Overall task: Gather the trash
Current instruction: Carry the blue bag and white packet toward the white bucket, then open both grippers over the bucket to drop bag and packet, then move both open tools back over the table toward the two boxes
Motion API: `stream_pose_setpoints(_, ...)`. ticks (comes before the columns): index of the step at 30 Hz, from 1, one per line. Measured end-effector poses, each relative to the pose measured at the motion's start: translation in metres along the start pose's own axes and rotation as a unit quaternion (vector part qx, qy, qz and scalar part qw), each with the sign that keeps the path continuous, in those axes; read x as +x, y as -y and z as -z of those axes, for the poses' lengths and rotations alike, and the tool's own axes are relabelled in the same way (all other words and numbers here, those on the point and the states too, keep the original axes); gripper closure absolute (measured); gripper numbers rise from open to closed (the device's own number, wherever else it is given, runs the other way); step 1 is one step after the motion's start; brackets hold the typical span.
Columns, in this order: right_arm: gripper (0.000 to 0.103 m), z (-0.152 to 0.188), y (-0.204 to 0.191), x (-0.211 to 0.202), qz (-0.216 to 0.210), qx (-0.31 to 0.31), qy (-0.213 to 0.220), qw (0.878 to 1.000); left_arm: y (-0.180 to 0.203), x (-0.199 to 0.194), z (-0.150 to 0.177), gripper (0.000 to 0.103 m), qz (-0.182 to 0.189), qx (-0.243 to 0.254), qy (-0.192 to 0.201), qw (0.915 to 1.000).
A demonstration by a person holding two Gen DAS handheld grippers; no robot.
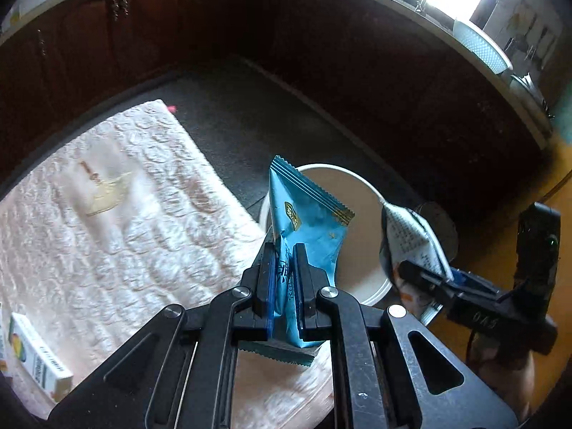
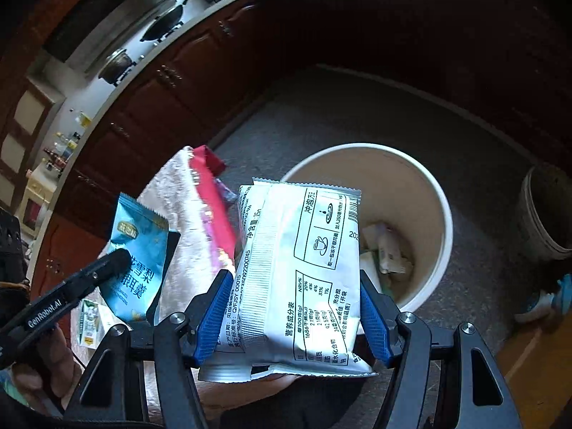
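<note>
Blue wrapper (image 1: 307, 214) clenched in left claw (image 1: 284, 275) | white packet (image 2: 300, 268) clenched in right claw (image 2: 296, 314)

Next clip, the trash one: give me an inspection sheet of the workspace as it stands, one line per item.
Surface: pale quilted cloth on a raised surface, grey floor beyond.
Job's things: blue snack wrapper and white printed packet, each held near the white bin, which already holds some pale wrappers.
Clutter: small carton on the cloth; red wrapper at its far edge.
Grippers: left gripper has its jaws shut on the blue snack wrapper; right gripper has its jaws clamped on the white printed packet.
Cables: a thin dark lead behind the right gripper.
Surroundings: dark wooden cabinets, counter with a pan and a pot, a second grey bucket.
</note>
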State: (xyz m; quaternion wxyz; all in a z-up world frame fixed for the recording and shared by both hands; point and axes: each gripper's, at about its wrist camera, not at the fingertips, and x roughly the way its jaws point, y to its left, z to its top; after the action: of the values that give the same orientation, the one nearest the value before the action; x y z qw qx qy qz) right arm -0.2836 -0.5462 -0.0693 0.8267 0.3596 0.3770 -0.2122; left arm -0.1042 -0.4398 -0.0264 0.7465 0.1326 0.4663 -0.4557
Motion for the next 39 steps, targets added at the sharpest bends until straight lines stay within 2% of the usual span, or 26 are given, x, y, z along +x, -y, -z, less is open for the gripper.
stream_pose_setpoints(4, 0.038, -0.003, 0.008, 0.007, 0.021, -0.003, -0.003, 1.0, 0.009, 0.01, -0.007, 0.096, 0.007, -0.014, 0.0, 0.9999)
stream_pose_setpoints(9, 0.038, -0.004, 0.018, 0.016, 0.025, 0.004, -0.01, 1.0, 0.019, 0.02, -0.013, 0.096, 0.017, -0.021, 0.0, 0.9996)
stream_pose_setpoints(13, 0.033, -0.005, 0.025, 0.018, 0.051, 0.013, -0.009, 0.999, 0.028, 0.025, -0.016, 0.096, 0.019, -0.022, 0.0, 0.9996)
stream_pose_setpoints(16, 0.026, -0.004, 0.027, 0.015, 0.054, 0.021, -0.007, 0.998, 0.031, 0.029, -0.016, 0.089, 0.027, -0.023, -0.005, 0.9994)
stream_pose_setpoints(18, 0.025, -0.002, 0.028, 0.013, 0.052, 0.025, -0.008, 0.998, 0.032, 0.03, -0.016, 0.076, 0.026, -0.023, -0.007, 0.9994)
stream_pose_setpoints(24, 0.025, 0.001, 0.024, 0.016, 0.048, 0.026, -0.018, 0.998, 0.031, 0.025, -0.009, 0.062, 0.029, -0.019, -0.005, 0.9994)
stream_pose_setpoints(30, 0.025, 0.005, 0.02, 0.018, 0.047, 0.019, -0.024, 0.998, 0.016, 0.019, 0.001, 0.062, 0.023, -0.026, -0.005, 0.9994)
stream_pose_setpoints(39, 0.024, 0.01, 0.012, 0.015, 0.047, 0.01, -0.024, 0.999, 0.007, 0.006, 0.009, 0.062, -0.006, -0.018, 0.005, 0.9998)
